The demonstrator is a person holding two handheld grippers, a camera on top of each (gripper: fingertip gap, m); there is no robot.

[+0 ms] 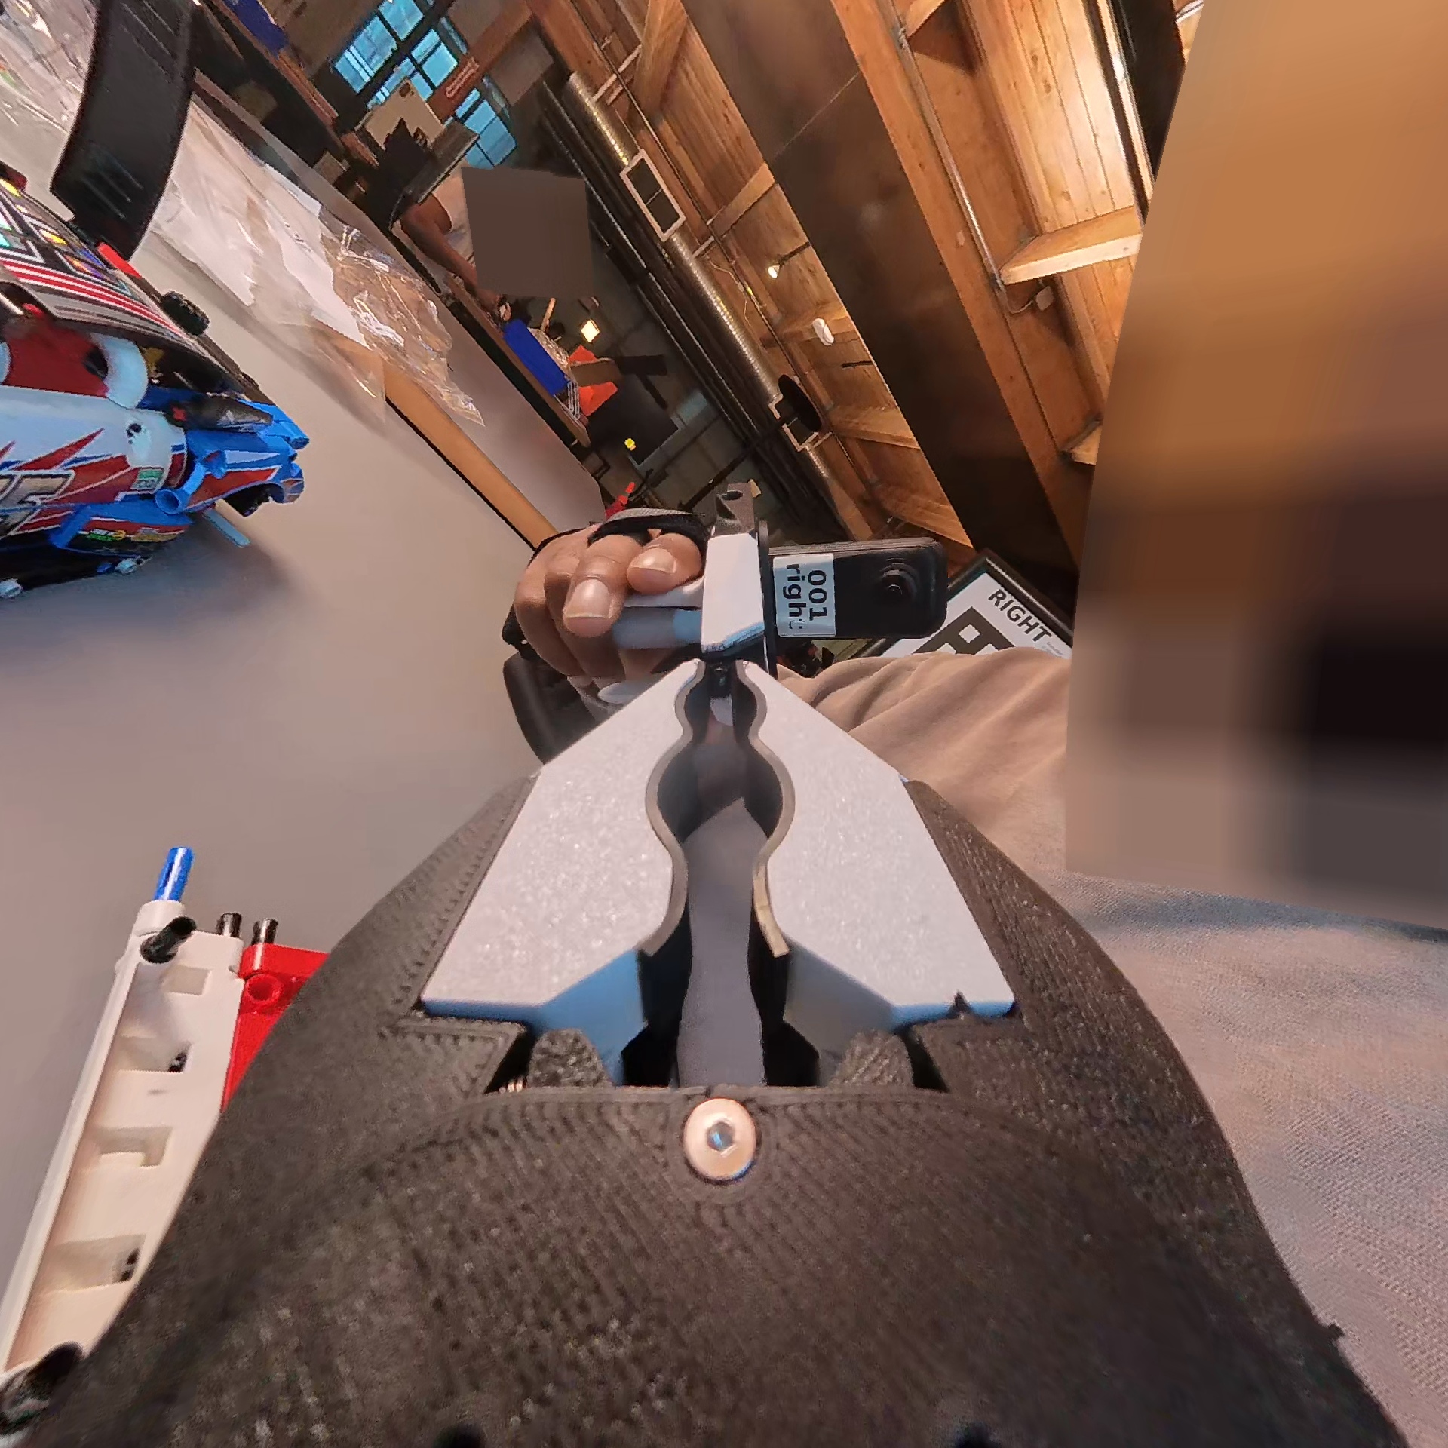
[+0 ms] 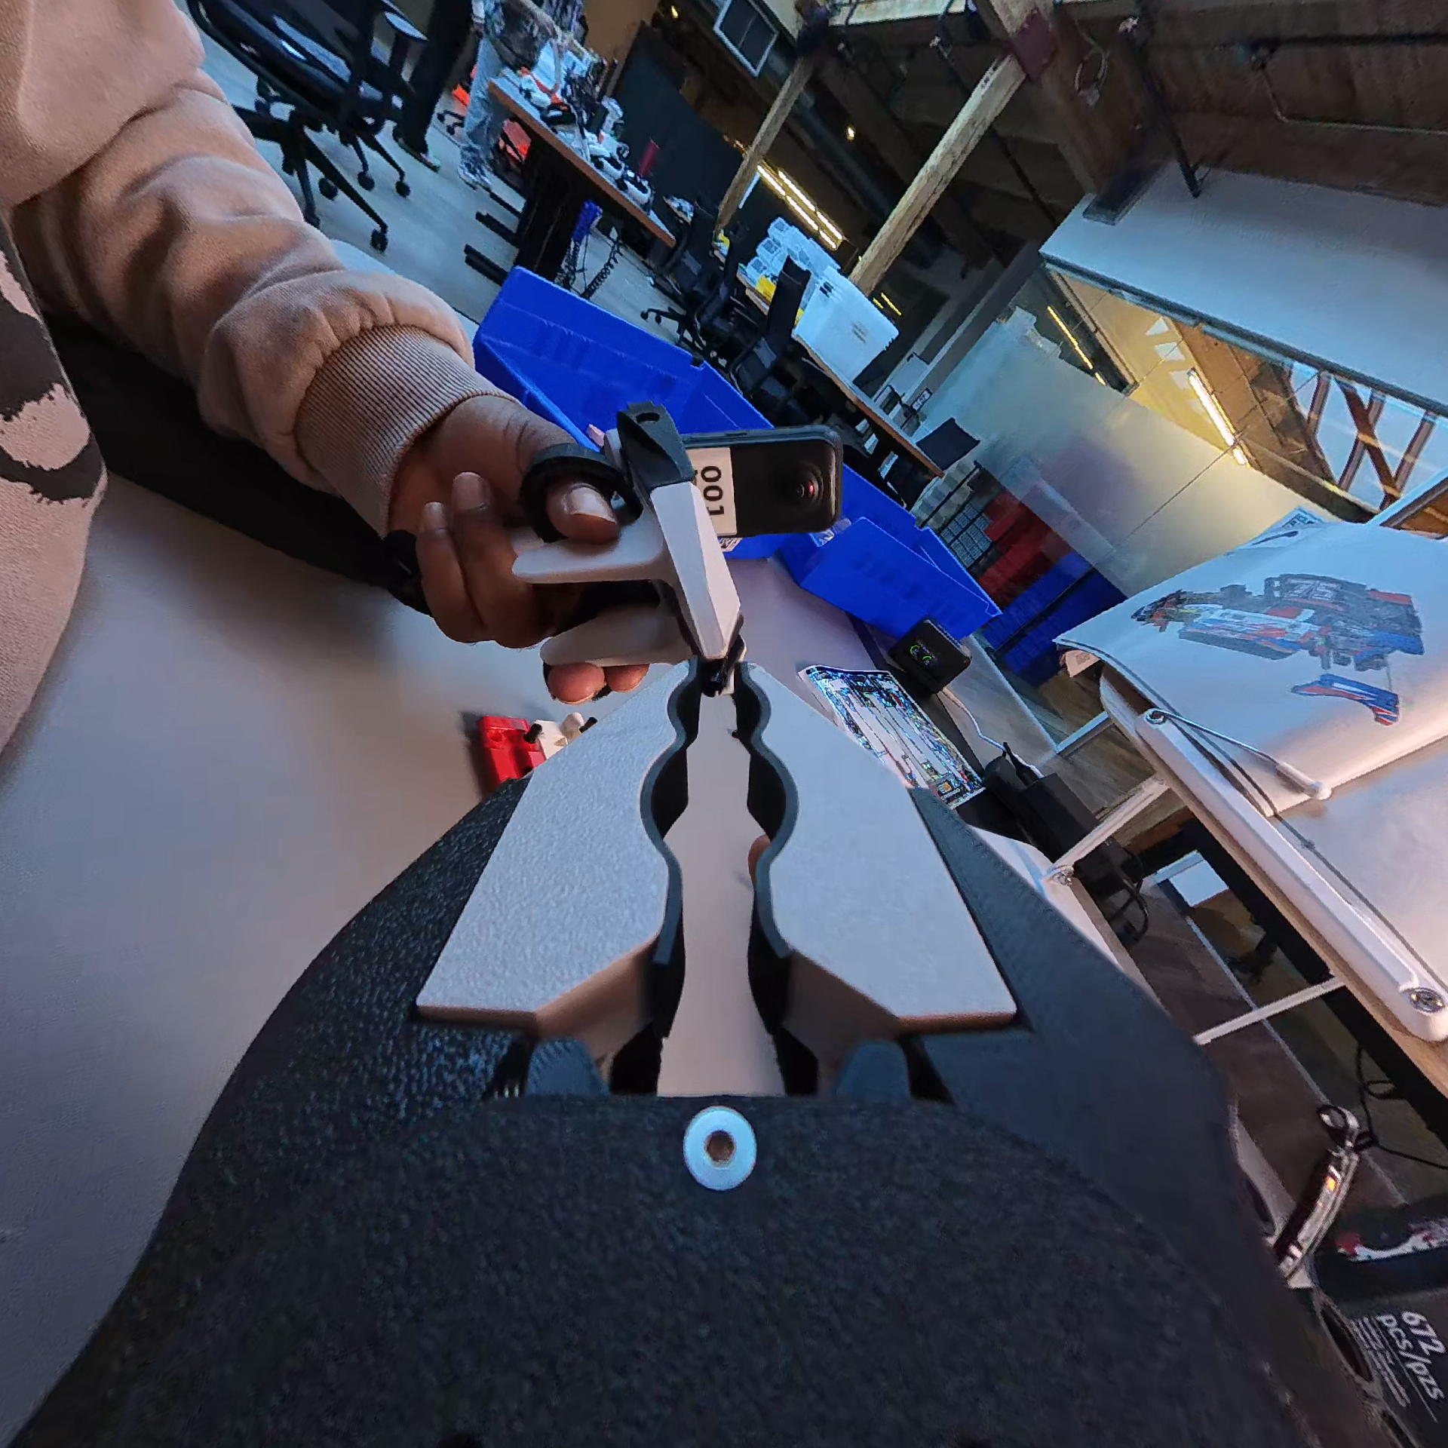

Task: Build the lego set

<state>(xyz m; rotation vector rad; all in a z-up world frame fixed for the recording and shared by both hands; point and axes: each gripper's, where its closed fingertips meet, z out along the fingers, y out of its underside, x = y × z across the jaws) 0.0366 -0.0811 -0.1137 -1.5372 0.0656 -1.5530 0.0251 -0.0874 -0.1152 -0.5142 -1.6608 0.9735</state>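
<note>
Tip to tip above the surface (image 2: 196, 783), left tool (image 1: 719, 674) and right tool (image 2: 717, 678) together pinch a small black pin (image 2: 717, 680): light, rigid, slippery, best nipped mid-shaft.

wood-plank ceiling (image 1: 885, 258) | grey table (image 1: 329, 689) — blue bins (image 2: 595, 352) | office chairs (image 2: 329, 86)

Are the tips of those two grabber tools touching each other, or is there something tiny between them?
Cannot tell. In both wrist views the left gripper and right gripper meet tip to tip around a small dark piece, but it hides any contact or gap.
</note>
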